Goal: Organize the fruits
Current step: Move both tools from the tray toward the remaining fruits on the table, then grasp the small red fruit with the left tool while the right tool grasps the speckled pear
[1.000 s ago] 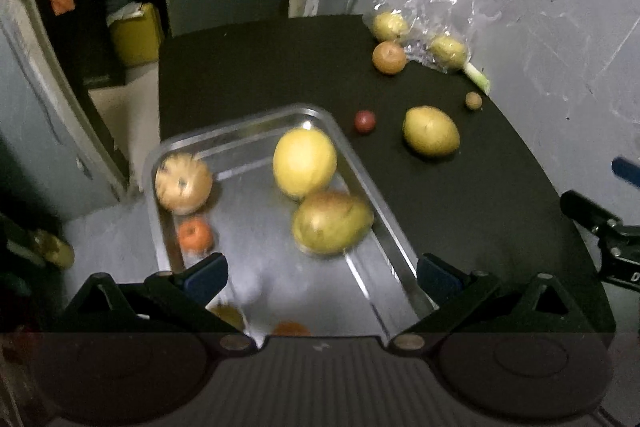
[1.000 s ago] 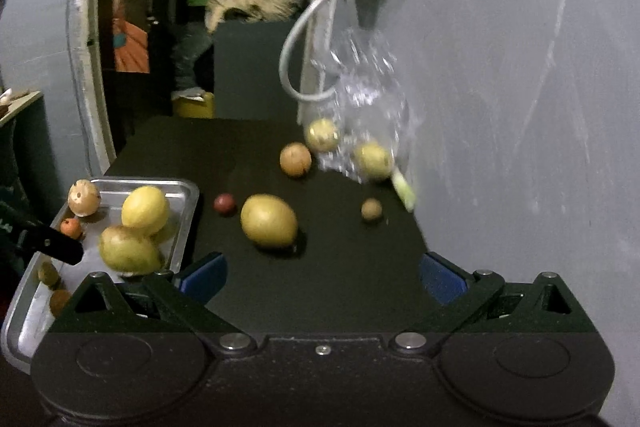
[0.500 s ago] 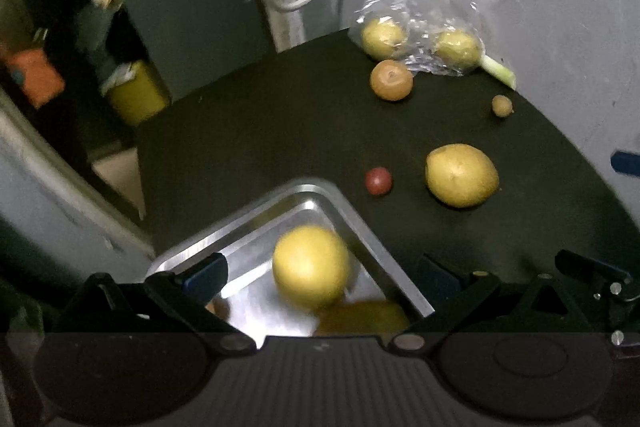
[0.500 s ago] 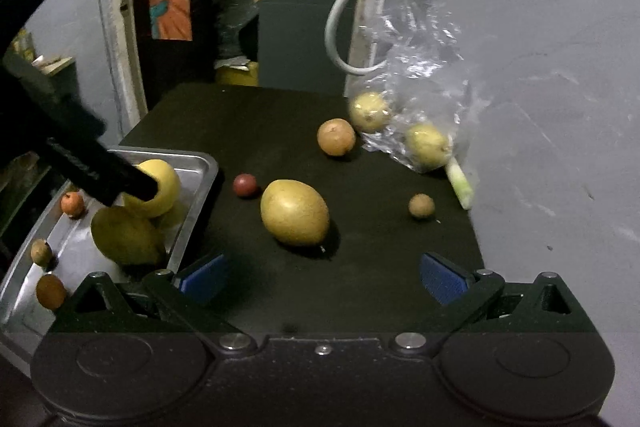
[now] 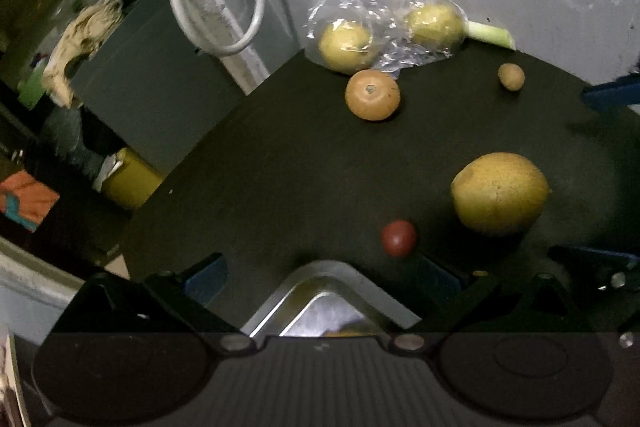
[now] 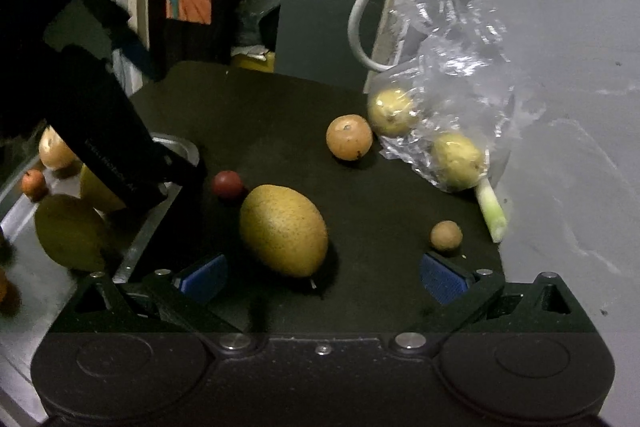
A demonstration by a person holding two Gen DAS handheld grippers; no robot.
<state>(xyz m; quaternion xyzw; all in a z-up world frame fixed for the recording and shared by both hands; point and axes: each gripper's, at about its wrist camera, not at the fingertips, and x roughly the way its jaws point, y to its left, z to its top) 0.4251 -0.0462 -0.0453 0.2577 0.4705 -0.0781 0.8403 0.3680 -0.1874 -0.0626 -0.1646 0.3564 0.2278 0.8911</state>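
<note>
Both hand-held grippers are spread wide and carry nothing. The right hand-held gripper (image 6: 322, 277) hangs low over the black surface (image 6: 280, 107) with the big yellow-brown fruit (image 6: 283, 230) lying just ahead of its fingers, roughly between them. The left hand-held gripper (image 5: 320, 277) sits above the corner of the metal tray (image 5: 326, 281), and from the right side its dark body blocks part of that tray.

Several fruits already lie in the tray; left out on the surface are the big one, a small red fruit (image 6: 227, 184) close to the tray corner, an orange (image 6: 349, 142), a little brown round one (image 6: 446, 235), and two yellow fruits (image 6: 391, 111) inside a crumpled clear bag (image 6: 460, 67) by the wall, with a pale green stalk (image 6: 491, 209) beside it.

What worries me is the big fruit: it's egg-shaped and smooth, so if the fingers close off-centre I reckon it'll squirt out and roll, maybe knocking the red one, maybe off the edge. The two grippers are close together near the tray corner, so carrying it across could bump the left one. The bagged fruits look awkward too, since the plastic may come along with them
</note>
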